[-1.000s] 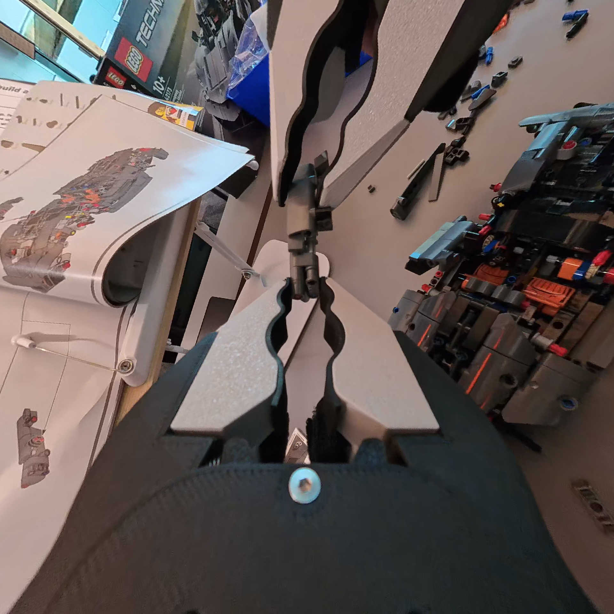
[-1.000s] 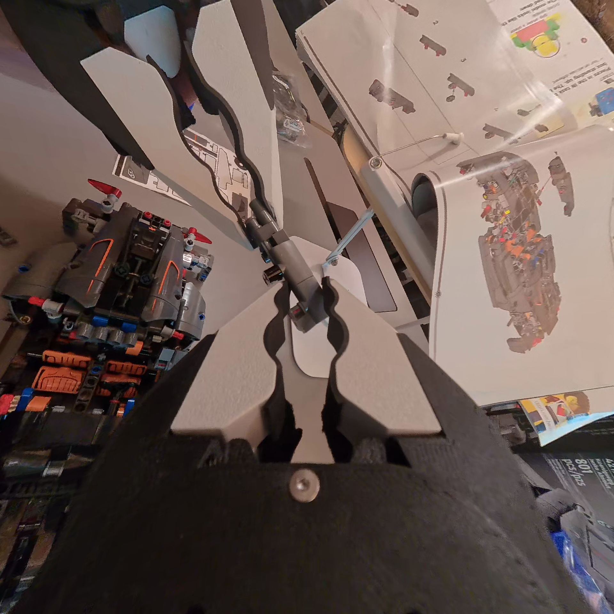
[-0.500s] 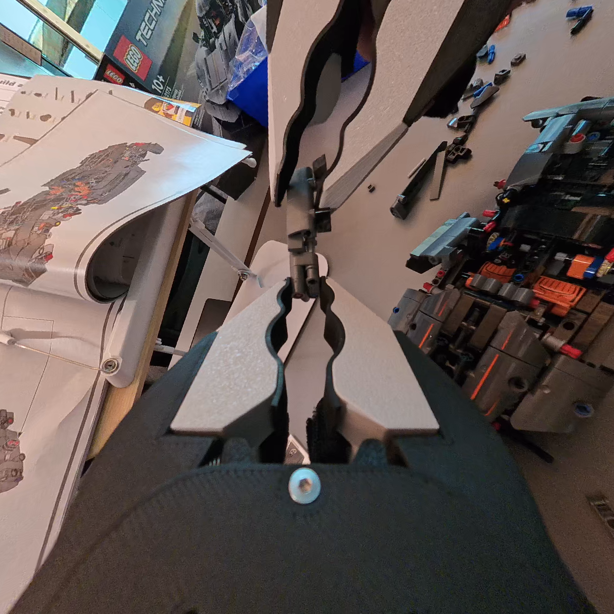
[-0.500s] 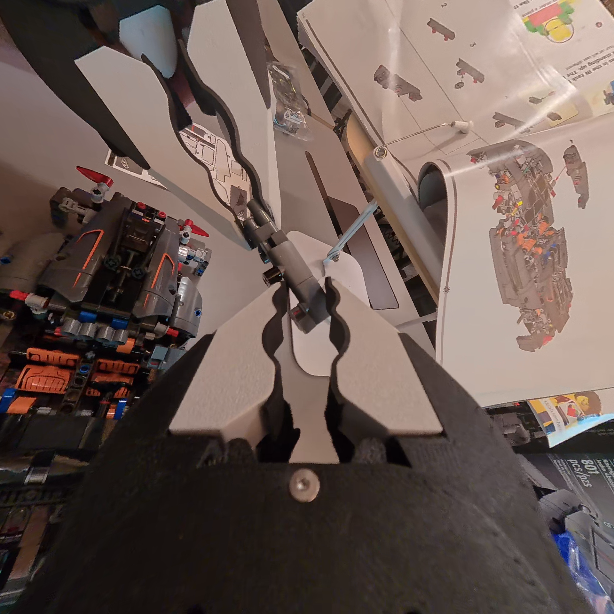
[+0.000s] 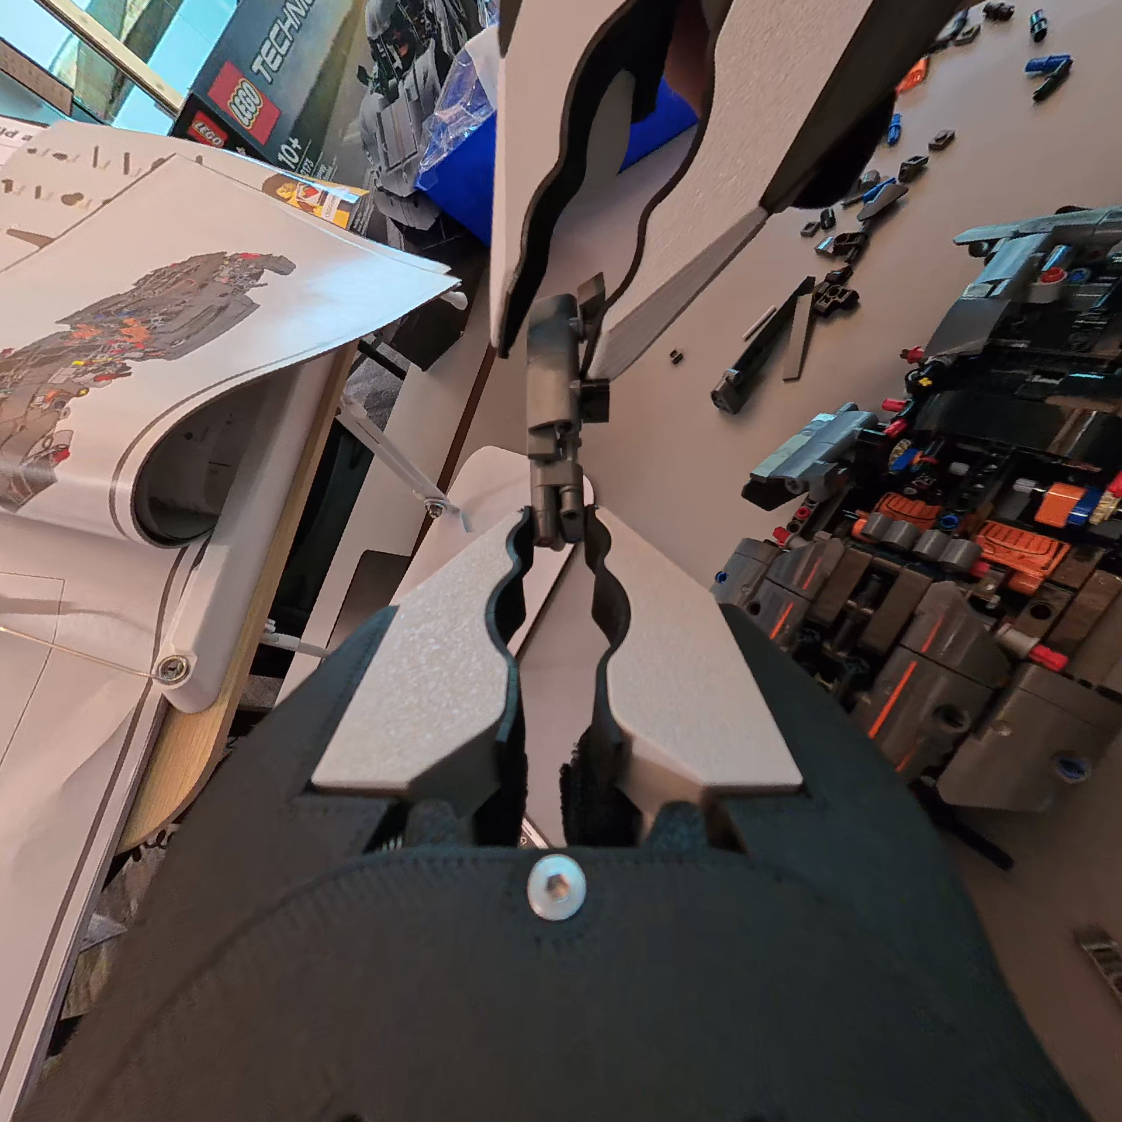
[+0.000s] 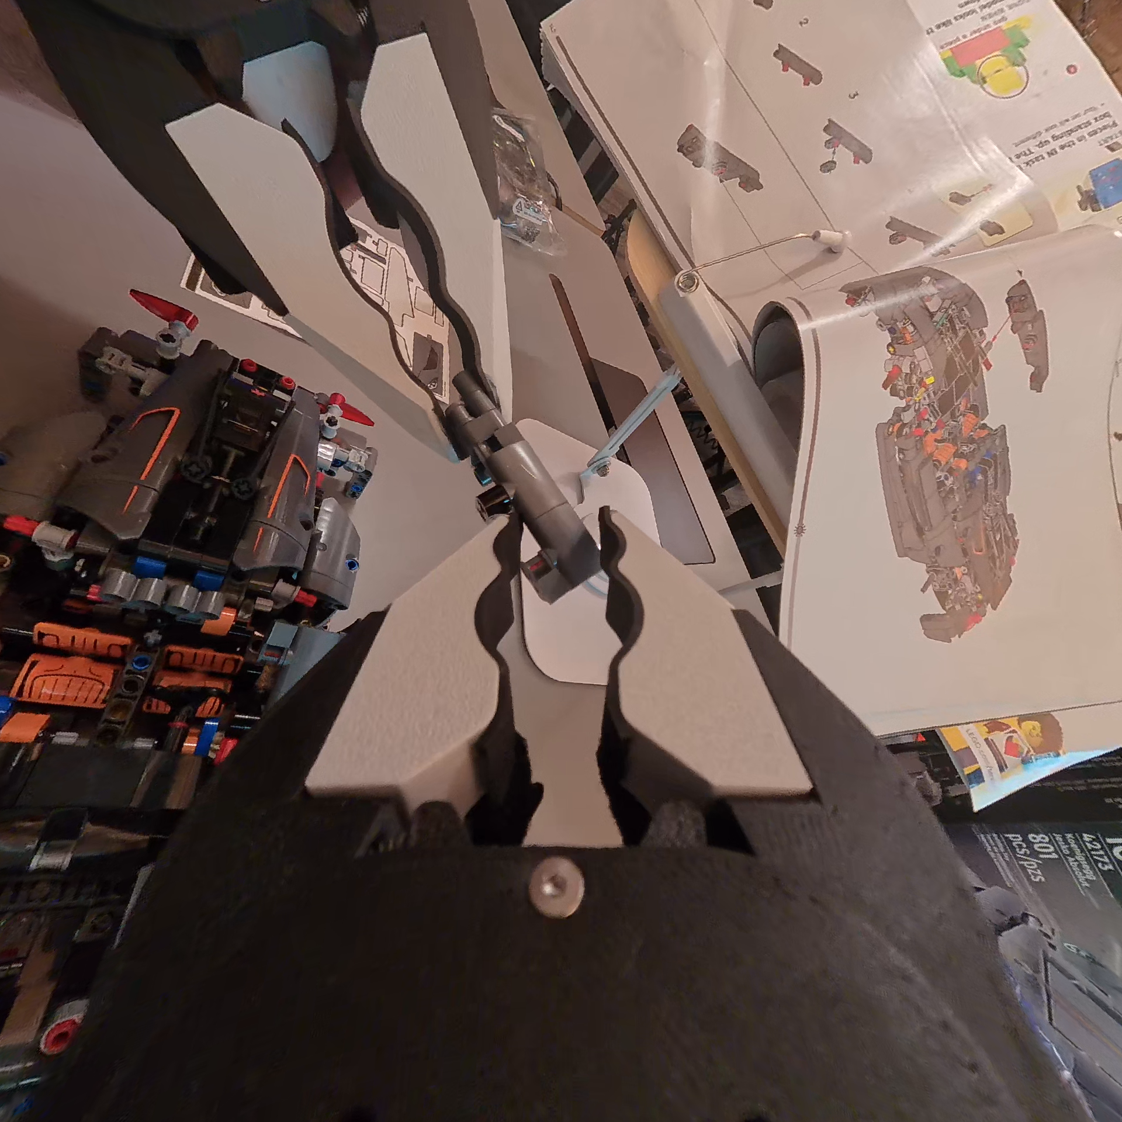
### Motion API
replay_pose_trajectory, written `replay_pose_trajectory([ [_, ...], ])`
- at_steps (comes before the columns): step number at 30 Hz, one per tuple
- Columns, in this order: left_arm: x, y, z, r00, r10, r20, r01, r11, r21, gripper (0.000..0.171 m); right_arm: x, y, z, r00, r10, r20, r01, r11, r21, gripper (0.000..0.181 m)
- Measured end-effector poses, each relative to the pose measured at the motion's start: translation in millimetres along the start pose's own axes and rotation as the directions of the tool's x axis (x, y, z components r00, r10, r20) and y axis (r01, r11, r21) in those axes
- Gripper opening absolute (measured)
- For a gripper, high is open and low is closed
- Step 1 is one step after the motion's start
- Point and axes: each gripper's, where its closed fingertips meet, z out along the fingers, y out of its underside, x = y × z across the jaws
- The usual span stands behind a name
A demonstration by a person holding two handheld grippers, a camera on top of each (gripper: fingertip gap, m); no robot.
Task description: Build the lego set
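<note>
Left wrist view: the left hand-held gripper (image 5: pixel 557 527) is seen clenched on the near end of a slim dark grey lego sub-assembly of joined beams and pins (image 5: pixel 551 388). The piece is held in the air above the pale worktop (image 5: pixel 686 461). Its long axis runs straight away from the camera, and its far end is gripped by the right hand-held gripper (image 5: pixel 549 322), which enters from the top. A partly built dark grey and orange lego vehicle (image 5: pixel 947 583) is noted at right on the worktop, and an open instruction booklet on a stand (image 5: pixel 200 316) at left.

Right wrist view: the right hand-held gripper (image 6: pixel 561 537) is recorded as closed on the lower end of the same sub-assembly (image 6: pixel 522 479). The axis is tilted up and to the left, toward the left gripper (image 6: pixel 461 419), which clamps the upper end.
</note>
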Motion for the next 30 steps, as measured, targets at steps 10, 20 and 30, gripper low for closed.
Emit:
replay_pose_trajectory([
  [10,1,1,2,1.0,-0.019,-0.012,0.019,1.0,0.009,0.014,0,-1,-1,0.999,0.033,0.017,-0.034,0.999,0.025,0.028],
  [20,1,-3,1,0.996,-0.077,-0.039,0.079,0.996,0.051,0.014,5,-3,-5,0.996,0.087,0.018,-0.088,0.995,0.056,0.03],
  [30,2,-10,0,0.979,-0.176,-0.108,0.188,0.975,0.119,0.014,9,-6,-9,0.992,0.123,0.025,-0.125,0.989,0.082,0.031],
])
